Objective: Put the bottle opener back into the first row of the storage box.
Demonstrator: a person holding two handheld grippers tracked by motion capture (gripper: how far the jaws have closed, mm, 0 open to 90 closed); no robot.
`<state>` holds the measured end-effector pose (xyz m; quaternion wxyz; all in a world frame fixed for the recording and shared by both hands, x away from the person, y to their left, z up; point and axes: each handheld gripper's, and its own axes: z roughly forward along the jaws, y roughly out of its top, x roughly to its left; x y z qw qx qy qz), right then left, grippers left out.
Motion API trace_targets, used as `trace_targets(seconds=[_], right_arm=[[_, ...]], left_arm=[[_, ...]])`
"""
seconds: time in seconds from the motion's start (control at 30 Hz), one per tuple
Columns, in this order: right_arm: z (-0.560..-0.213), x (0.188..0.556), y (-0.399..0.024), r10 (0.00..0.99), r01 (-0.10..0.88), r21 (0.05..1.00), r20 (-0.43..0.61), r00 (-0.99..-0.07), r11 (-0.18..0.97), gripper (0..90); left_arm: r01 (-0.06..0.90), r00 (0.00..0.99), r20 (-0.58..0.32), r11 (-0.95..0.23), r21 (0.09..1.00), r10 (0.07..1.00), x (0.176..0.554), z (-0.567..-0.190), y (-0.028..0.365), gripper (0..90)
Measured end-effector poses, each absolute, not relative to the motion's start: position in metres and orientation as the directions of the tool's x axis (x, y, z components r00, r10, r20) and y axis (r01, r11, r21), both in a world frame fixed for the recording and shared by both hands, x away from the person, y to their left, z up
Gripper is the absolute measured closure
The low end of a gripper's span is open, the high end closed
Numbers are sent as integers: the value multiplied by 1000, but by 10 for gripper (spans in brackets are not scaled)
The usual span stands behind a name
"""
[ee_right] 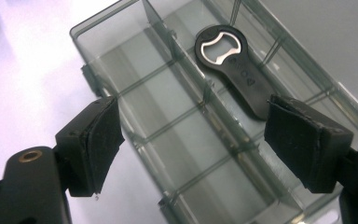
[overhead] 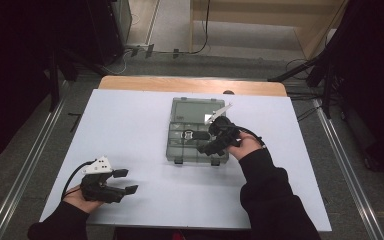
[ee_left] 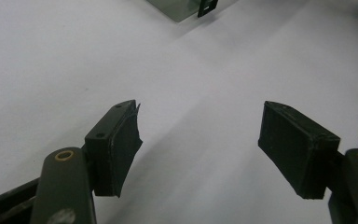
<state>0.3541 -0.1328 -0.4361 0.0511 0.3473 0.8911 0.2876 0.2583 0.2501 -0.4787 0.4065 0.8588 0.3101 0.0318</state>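
The counter (overhead: pixel 145 125) is a flat white sheet over a wooden top, a strip of bare wood showing at its far edge. Around it stand dark stands and a metal rail on each side, with cables on the grey floor beyond.

At the counter's middle sits the box (overhead: pixel 198 130): smoky translucent plastic, rectangular, lid open and lying flat toward the far side, small black latches on the near wall. Thin clear dividers split its tray into compartments. In the right gripper view the box (ee_right: pixel 177 116) runs diagonally, and the opener (ee_right: pixel 235 67) lies flat in one long compartment toward the far end, its black handle ending in a bright metal mouth. A raised mark on the handle is too small to read.

The right gripper (overhead: pixel 215 142) hangs over the box's near right part, jaws spread wide and holding nothing, one pad hiding the end of the opener's handle from view.

The left gripper (overhead: pixel 117 182) rests near the counter's front left corner, well apart from the box, jaws wide open and empty
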Motion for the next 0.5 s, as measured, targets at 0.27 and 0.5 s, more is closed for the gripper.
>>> trace_targets(seconds=[0.27, 0.5], right_arm=[[-439, 335, -137, 650, 586, 559, 107, -753, 587, 197], [-445, 317, -145, 659, 585, 568, 96, -746, 580, 206]], left_arm=[[506, 806, -197, -479, 717, 557, 258, -479, 250, 284], [517, 800, -206, -475, 712, 563, 260, -480, 252, 284]])
